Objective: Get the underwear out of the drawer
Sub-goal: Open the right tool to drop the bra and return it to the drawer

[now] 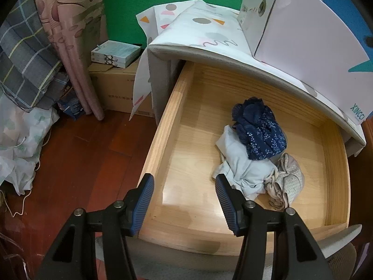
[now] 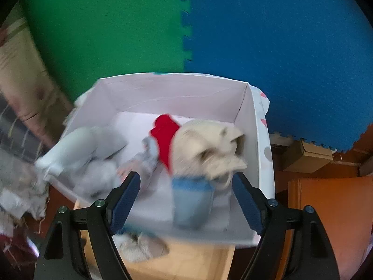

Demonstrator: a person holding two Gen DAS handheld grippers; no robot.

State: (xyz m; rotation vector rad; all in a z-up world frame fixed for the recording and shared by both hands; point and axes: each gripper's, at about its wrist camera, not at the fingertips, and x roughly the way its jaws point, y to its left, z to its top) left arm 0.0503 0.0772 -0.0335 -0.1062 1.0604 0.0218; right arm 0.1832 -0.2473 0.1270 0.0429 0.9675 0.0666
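Both grippers empty, jaws spread.
Left gripper (image 1: 184,186) over open wooden drawer (image 1: 167,121); right gripper (image 2: 186,186) above white cardboard box (image 2: 256,126), blurred light-blue garment (image 2: 191,200) between pads, grip unclear.

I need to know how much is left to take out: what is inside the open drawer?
A dark blue patterned piece, a pale blue one partly under it, and a beige one. Anything beneath them is hidden.

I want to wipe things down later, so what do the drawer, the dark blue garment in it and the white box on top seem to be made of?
The drawer looks like pale wood with a smooth, slightly glossy finish: visible grain and a light reflection. The dark blue garment looks like soft printed fabric with lacy edging, crumpled. The white box seems to be matte cardboard, judging by its folded edges.
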